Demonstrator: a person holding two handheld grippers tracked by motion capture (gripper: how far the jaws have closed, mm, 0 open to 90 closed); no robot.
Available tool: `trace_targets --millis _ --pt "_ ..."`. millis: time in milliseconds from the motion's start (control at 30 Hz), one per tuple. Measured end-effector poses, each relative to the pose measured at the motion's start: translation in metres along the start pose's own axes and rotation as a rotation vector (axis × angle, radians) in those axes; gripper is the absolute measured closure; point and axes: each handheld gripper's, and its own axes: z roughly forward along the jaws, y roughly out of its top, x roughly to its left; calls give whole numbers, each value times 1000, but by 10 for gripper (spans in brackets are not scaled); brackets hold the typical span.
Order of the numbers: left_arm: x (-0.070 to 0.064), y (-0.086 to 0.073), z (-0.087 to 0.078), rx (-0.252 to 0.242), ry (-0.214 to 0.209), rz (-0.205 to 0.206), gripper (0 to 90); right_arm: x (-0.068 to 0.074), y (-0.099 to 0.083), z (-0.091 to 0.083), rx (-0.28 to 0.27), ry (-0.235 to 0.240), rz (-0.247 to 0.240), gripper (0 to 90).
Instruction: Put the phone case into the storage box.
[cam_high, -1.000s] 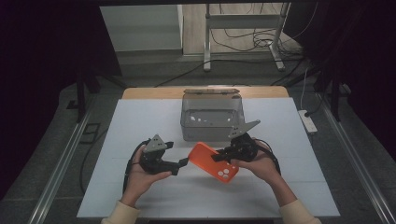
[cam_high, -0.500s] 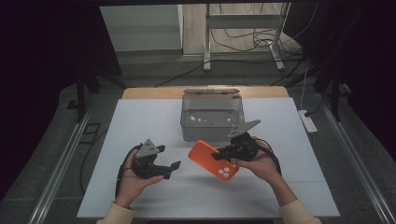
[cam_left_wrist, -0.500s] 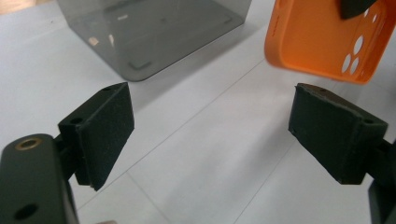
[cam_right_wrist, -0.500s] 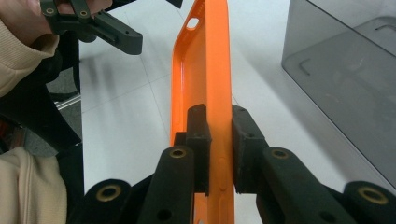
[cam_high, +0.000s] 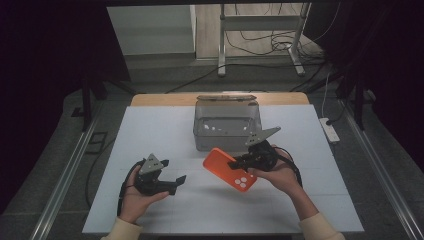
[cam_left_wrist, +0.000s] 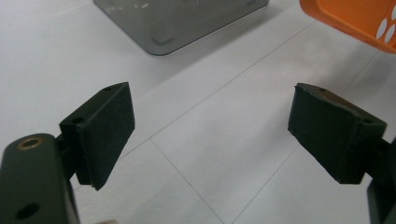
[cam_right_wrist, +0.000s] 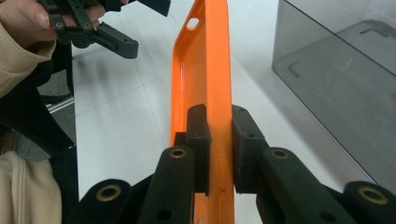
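An orange phone case (cam_high: 229, 169) hangs tilted above the white table, and my right gripper (cam_high: 238, 163) is shut on its edge. In the right gripper view the two black pads (cam_right_wrist: 198, 140) pinch the case's side wall (cam_right_wrist: 205, 70), which stands edge-on and runs away from me. My left gripper (cam_high: 176, 183) is held low at the left of the table, open, with nothing between its wide-apart pads (cam_left_wrist: 109, 126). A corner of the orange case (cam_left_wrist: 359, 18) shows at the top right of the left gripper view.
A clear grey plastic box (cam_high: 227, 125) stands at the middle back of the white table (cam_high: 150, 130), just beyond the case; its corner (cam_left_wrist: 177, 23) shows ahead of the left gripper. A wooden edge (cam_high: 165, 99) runs behind the table. Floor cables and a metal stand (cam_high: 260, 35) lie beyond.
My left gripper has let go of the orange case and drawn back left and toward the person. The right gripper alone keeps the case and has tilted it.
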Motion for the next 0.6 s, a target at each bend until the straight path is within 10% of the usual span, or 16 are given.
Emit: trace_targets --millis 600 --pt "3 -10 -2 7 7 -12 153 1 2 -6 -5 -35 10 797"
